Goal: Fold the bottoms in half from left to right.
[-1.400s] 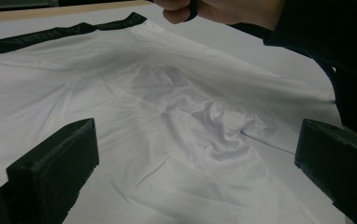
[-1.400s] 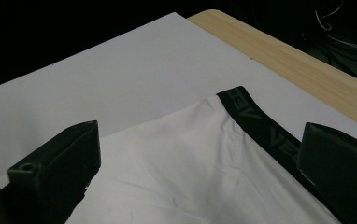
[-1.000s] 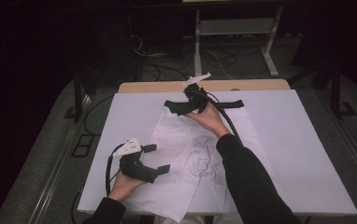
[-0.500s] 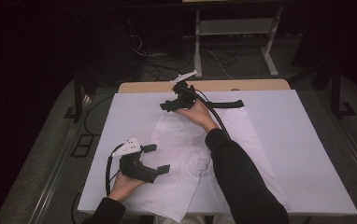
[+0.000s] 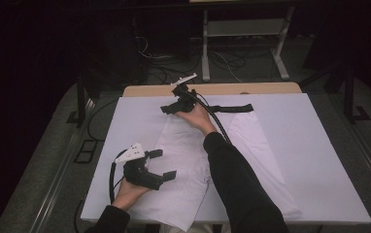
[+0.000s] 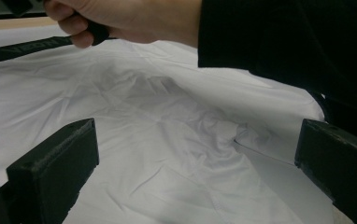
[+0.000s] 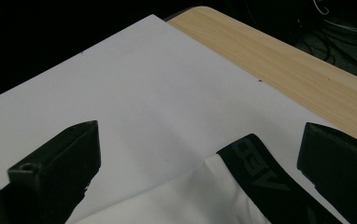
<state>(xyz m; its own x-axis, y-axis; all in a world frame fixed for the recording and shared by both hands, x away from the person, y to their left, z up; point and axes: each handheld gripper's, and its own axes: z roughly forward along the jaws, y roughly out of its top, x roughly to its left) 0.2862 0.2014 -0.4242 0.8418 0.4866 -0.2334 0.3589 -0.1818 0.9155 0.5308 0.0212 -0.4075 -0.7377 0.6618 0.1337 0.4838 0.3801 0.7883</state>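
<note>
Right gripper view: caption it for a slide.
Open right gripper poised over the white garment's black waistband corner on the white table cover.

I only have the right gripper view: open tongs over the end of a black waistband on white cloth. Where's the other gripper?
Observer: The left gripper is at the near left edge of the white garment, tongs open with nothing between them.
Operator: Is the cloth flat there?
Observer: No. The left gripper view shows rumpled creases ahead of those tongs.
Operator: What's beyond my view on the right?
Observer: The black waistband runs along the garment's far edge, away from your right gripper toward the table's right.
</note>
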